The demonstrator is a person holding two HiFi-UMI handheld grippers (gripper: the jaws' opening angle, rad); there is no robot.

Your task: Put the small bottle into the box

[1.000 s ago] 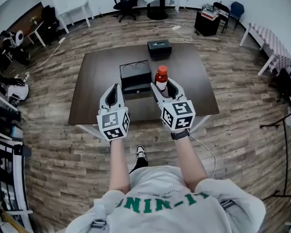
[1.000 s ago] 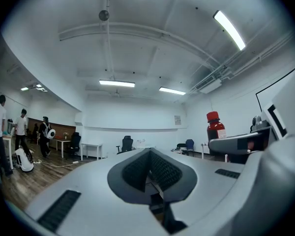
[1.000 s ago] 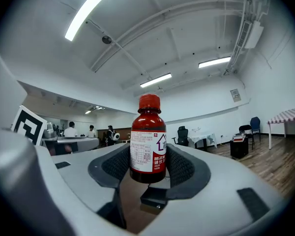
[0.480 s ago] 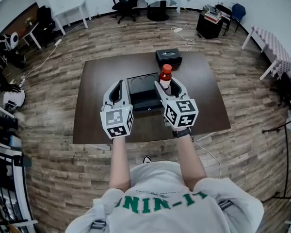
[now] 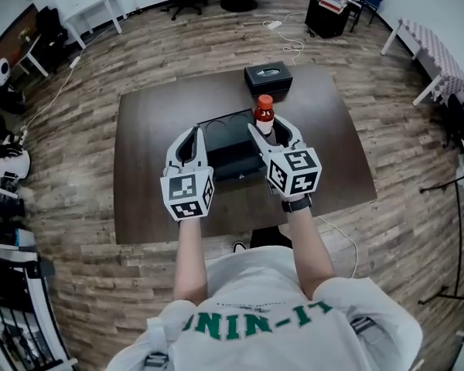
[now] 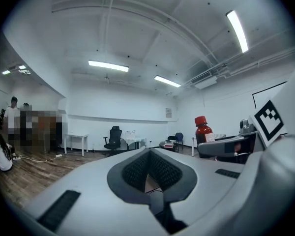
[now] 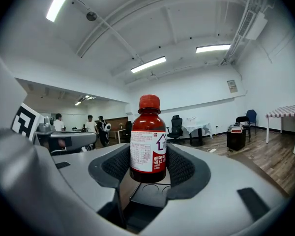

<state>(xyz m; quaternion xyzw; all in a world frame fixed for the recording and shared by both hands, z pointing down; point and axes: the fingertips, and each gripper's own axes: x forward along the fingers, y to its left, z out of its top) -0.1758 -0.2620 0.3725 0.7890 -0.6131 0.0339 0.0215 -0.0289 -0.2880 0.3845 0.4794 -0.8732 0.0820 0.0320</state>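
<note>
The small bottle [image 5: 264,114], dark red with a red cap and a white label, hangs upright between the pads of my right gripper [image 5: 267,128], which is shut on it. In the right gripper view the bottle [image 7: 148,141] fills the centre, and the open black box [image 7: 148,193] lies just below it. That box [image 5: 230,161] sits mid-table, and the bottle is over its right rear part. My left gripper [image 5: 193,134] hovers over the box's left edge, shut and empty, its tips [image 6: 148,151] touching. The bottle [image 6: 202,131] also shows at the right in the left gripper view.
A closed black tissue box [image 5: 267,77] stands at the far edge of the dark brown table [image 5: 147,168]. Around the table is wood floor with office chairs, desks and a cable. People stand far off at the left wall.
Both grippers have moved forward over the table. The held bottle has gone from beside the box's right side to above its right rear part.
</note>
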